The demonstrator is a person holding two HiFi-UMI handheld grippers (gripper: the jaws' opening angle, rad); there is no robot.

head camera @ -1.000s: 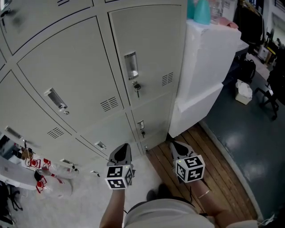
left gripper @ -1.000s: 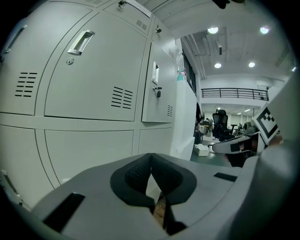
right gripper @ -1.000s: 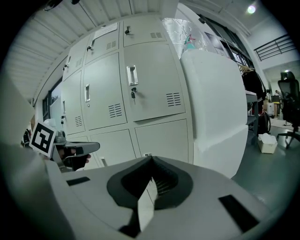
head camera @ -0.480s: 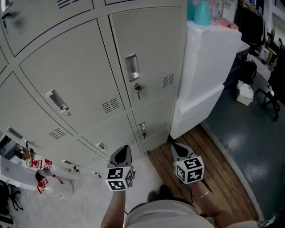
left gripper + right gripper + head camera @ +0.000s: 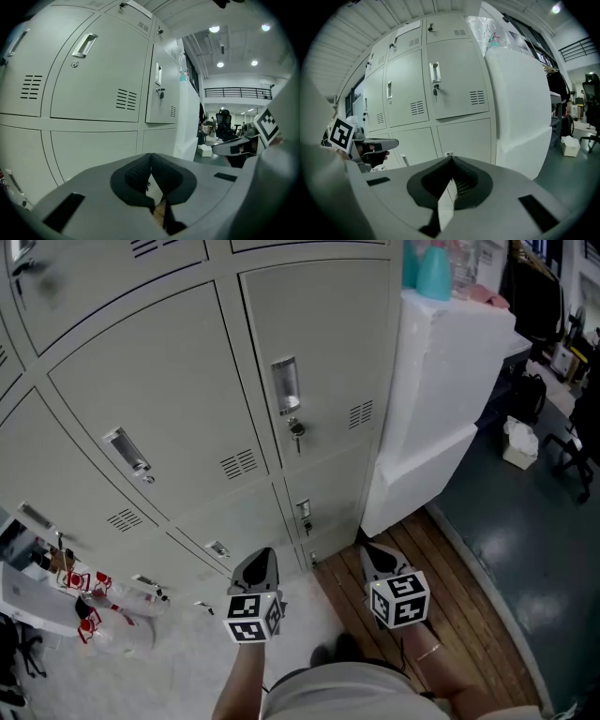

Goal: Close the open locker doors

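A bank of grey lockers [image 5: 178, 399] fills the head view, and every door I can see lies flush in its frame. The right-hand door [image 5: 319, 362] has a recessed handle [image 5: 285, 385] with a key [image 5: 297, 430] hanging below it. My left gripper [image 5: 255, 566] is held low in front of the bottom row, shut with nothing in it. My right gripper [image 5: 376, 557] hangs beside it over the wooden floor, also shut and empty. The lockers [image 5: 98, 70] stand to the left of my left gripper [image 5: 150, 161]. My right gripper [image 5: 451, 161] faces the same lockers [image 5: 454, 79].
A tall white block [image 5: 441, 399] stands against the lockers' right side, with a teal bottle [image 5: 433, 268] on top. Wooden boards [image 5: 450, 606] run under my right side. A white bag [image 5: 518, 442] and a chair [image 5: 581, 427] are further right. Red-and-white clutter [image 5: 84, 601] lies at lower left.
The head view has drifted slightly, so the lockers sit a little further right in the picture. Both grippers stay low and shut, almost unmoved.
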